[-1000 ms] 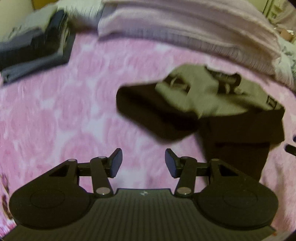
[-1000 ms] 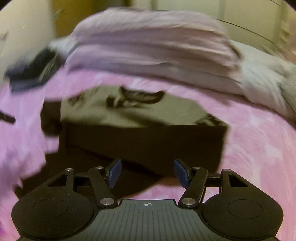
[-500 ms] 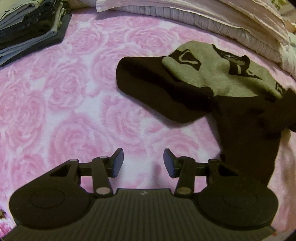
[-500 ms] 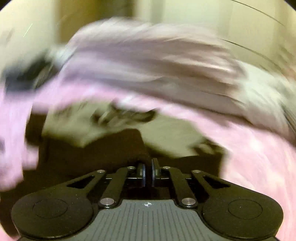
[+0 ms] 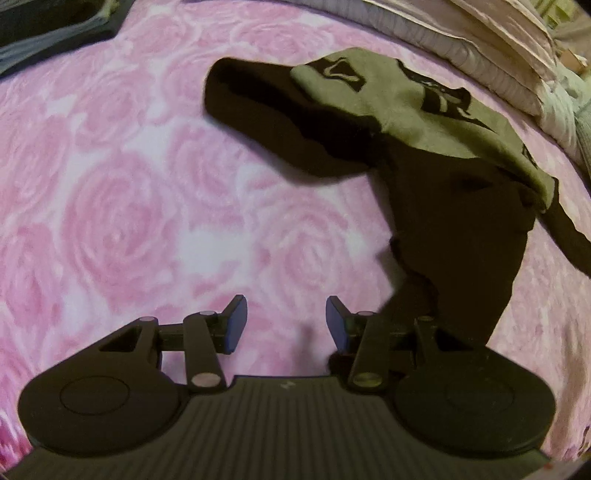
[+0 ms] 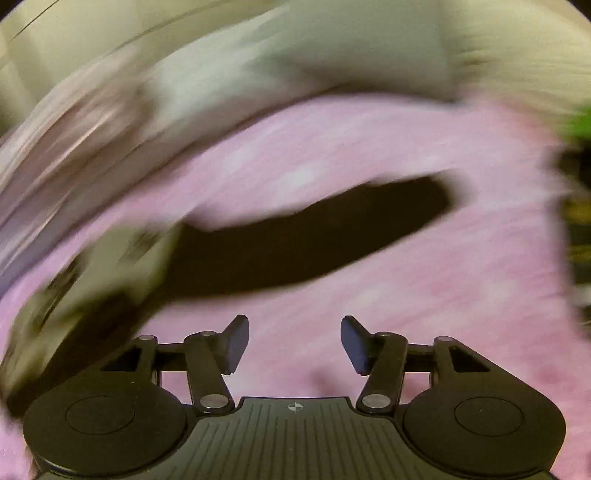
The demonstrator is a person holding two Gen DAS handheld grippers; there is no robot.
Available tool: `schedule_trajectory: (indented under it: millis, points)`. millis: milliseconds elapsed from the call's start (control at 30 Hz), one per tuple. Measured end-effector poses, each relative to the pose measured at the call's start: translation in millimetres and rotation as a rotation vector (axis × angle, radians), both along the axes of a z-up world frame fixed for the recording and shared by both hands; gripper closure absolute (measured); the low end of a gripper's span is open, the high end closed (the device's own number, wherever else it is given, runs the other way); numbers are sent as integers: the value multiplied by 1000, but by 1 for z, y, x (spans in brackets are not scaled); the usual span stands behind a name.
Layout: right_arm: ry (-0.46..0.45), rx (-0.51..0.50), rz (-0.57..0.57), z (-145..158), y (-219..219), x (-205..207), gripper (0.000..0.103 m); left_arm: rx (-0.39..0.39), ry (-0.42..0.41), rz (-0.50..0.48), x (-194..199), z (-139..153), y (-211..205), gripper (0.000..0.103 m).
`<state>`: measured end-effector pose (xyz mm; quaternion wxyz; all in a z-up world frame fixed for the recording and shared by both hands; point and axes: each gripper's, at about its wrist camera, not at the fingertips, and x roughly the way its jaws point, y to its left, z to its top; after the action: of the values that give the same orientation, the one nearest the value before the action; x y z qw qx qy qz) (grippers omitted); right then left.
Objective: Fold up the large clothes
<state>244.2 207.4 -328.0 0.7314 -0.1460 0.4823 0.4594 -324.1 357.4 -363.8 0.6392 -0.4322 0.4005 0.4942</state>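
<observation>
Since the earlier frames the right claw has swung off the middle of the garment toward one sleeve; its jaws, clenched half a second ago, have just been opening and now stand apart with only pink cover showing between them. The left claw has come lower over the bed, so the roses of the bedspread look larger, and its jaws are released, nothing between them.

The sweatshirt lies on the bedspread, up and to the right of the left claw. It is dark brown, nearly black, with an olive-grey panel folded across its top that carries dark lettering. One dark sleeve reaches out to the left from under the panel; the body hangs down in a narrower, creased strip whose lower edge passes behind the left claw's right finger.

In the right wrist view everything is smeared. A long dark sleeve stretches across the pink cover well ahead of the claw, joining the olive panel at the left edge.

Folded dark clothes sit at the top left corner of the bed, and pale striped bedding lies along the far side.
</observation>
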Motion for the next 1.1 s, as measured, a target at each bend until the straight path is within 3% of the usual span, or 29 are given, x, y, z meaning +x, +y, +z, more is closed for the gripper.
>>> schedule_trajectory:
  millis: [133,233,367,467,600,633,667,700,867,967,1100]
  points:
    - [98,19,427,-23,58,-114,50,14,8,65,-16,1,-2,61]
    - [181,22,583,-35,95,-182,50,21,16,124,-32,-1,-4,61]
    - [217,-4,595,-50,130,-239,50,19,15,174,-52,-3,-6,61]
    - [194,-79,485,-66,147,-258,49,15,16,194,-65,-6,-9,61]
    - [79,-186,412,-87,170,-294,49,4,11,212,-76,-12,-12,61]
    - [33,-192,453,-89,169,-300,52,1,8,211,-78,-13,-12,61]
    - [-8,-198,491,-87,167,-305,91,0,6,207,-78,-13,-13,61]
    - [-25,-205,524,-86,163,-305,101,0,0,201,-78,-13,-13,61]
    - [170,-127,420,-60,110,-242,102,1,-41,153,-71,-10,-17,61]
    - [200,-123,352,-32,56,-182,102,-17,-77,109,-61,-10,-24,62]
    - [85,-285,226,-26,-18,-94,102,-46,-132,34,-36,-15,-40,62]
